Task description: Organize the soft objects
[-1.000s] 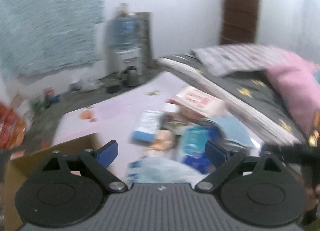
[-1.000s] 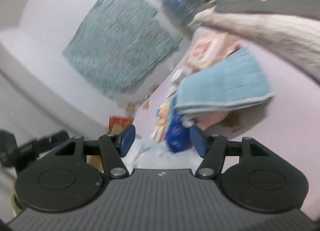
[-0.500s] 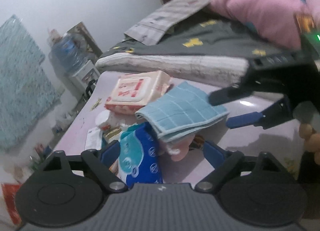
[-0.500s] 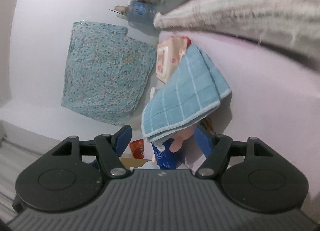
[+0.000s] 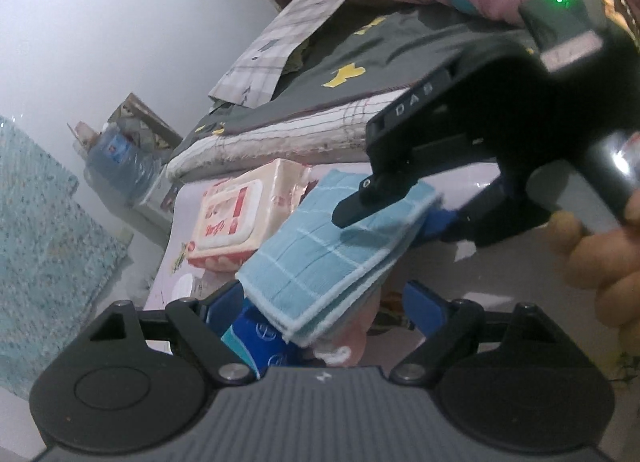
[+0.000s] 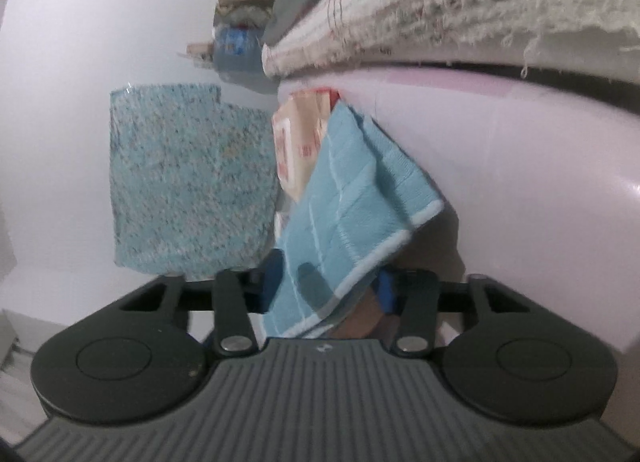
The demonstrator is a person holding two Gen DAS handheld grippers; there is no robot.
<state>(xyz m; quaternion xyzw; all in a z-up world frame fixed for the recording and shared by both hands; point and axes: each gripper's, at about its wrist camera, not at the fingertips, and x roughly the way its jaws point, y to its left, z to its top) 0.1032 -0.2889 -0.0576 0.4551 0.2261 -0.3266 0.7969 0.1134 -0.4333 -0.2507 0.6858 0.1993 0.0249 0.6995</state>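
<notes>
Folded blue towel [image 6: 352, 213] lies atop a pile on the pink surface [image 6: 520, 189], leaning against a wet-wipes pack [image 5: 240, 217]. My right gripper [image 6: 326, 290] has its fingers on either side of the towel's edge, closing on it though not fully clamped. My left gripper [image 5: 320, 306] stands wide apart, holding nothing, just short of the towel's near corner.

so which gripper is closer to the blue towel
Right. The right gripper has its fingers around the blue towel's corner; the left gripper sits just short of its other end, open.
</notes>
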